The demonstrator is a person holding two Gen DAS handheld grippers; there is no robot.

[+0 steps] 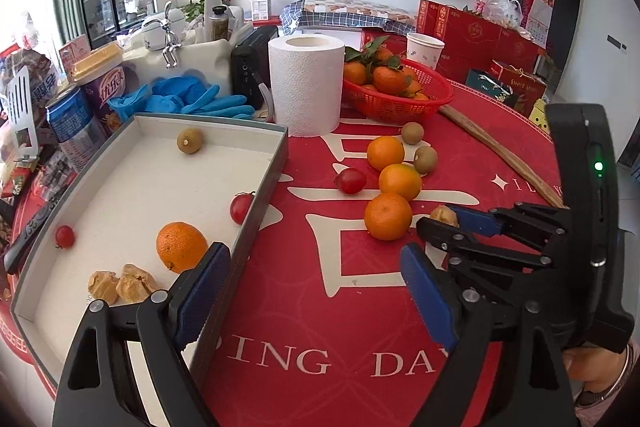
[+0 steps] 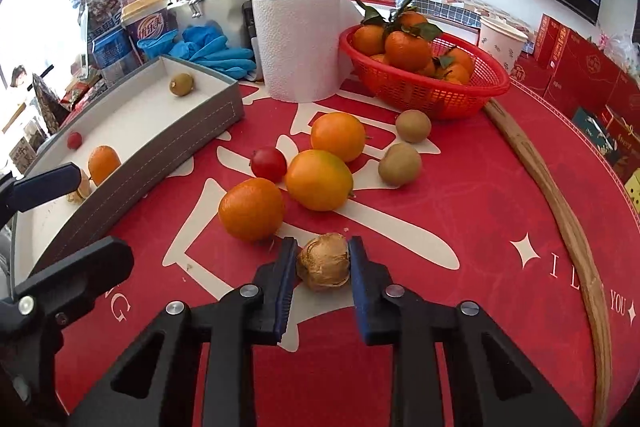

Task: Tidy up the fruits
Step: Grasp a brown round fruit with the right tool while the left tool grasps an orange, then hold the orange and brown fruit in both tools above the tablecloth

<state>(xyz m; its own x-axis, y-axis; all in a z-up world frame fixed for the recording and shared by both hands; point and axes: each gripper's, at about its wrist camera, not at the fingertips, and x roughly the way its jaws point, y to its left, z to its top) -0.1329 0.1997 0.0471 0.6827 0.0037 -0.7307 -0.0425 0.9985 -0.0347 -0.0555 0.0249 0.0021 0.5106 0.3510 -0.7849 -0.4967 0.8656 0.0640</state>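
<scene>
My right gripper (image 2: 323, 247) is shut on a dry husked fruit (image 2: 324, 261) that rests on the red tablecloth; in the left wrist view the same fruit (image 1: 443, 215) shows between the blue pads. Beyond it lie three oranges (image 2: 251, 209), a cherry tomato (image 2: 269, 164) and two kiwis (image 2: 400, 163). The grey tray (image 1: 260, 187) at the left holds an orange (image 1: 181, 247), two cherry tomatoes (image 1: 241, 207), a kiwi (image 1: 190, 141) and two husked fruits (image 1: 120, 283). My left gripper (image 1: 314, 255) hangs open over the tray's right wall with nothing in it.
A paper roll (image 1: 306, 85) and a red basket of leafy tangerines (image 1: 400, 103) stand behind the loose fruit. A wooden strip (image 2: 568, 227) curves along the right. Blue gloves (image 1: 192, 101), cans and boxes crowd the back left. A person's hand (image 1: 600, 371) holds the right gripper.
</scene>
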